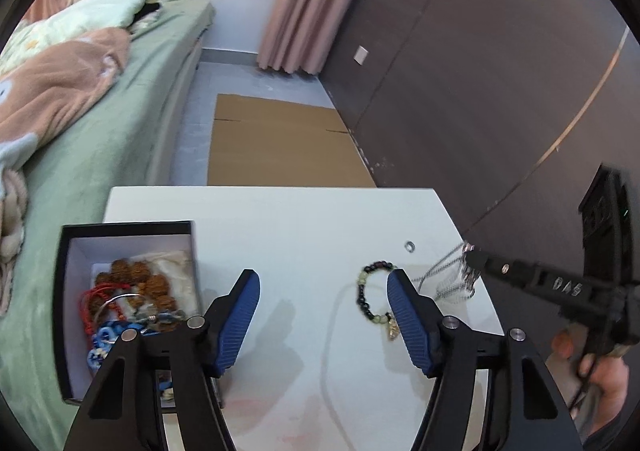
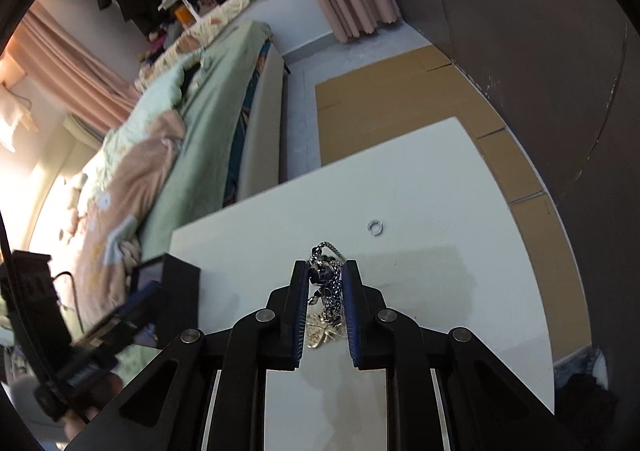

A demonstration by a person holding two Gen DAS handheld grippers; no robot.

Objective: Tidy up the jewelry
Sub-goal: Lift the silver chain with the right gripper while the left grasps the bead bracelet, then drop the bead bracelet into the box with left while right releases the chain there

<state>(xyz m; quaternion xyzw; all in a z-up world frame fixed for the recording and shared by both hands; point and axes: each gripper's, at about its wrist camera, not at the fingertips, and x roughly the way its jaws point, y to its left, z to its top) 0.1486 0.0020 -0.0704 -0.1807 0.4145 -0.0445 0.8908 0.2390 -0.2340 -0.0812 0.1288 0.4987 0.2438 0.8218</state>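
To your far left, the bed with its green sheet runs alongside the white table. On the table's left corner stands the black jewelry box, open at the top. Inside it you see brown seed beads, a red cord, a silver bangle and blue beads lying mixed together.

Your left gripper hovers over the table just right of the box. Its blue pads are spread apart, and nothing is between them.

Next comes the beaded bracelet, made of dark and pale green beads with a small gold charm. It lies flat on the table, partly hidden behind the left gripper's right-hand pad.

Further right, near the table's far edge, a small silver ring lies alone, apart from the bracelet.

At the table's right edge, your right gripper is pinched together on a silver chain necklace. The chain bunches between the pads, with a loop standing out past the tips and strands hanging down toward the table. A gold pendant shows below the chain between the fingers; you cannot tell whether it hangs or rests on the table.

Your right hand grips the handle at the far right.
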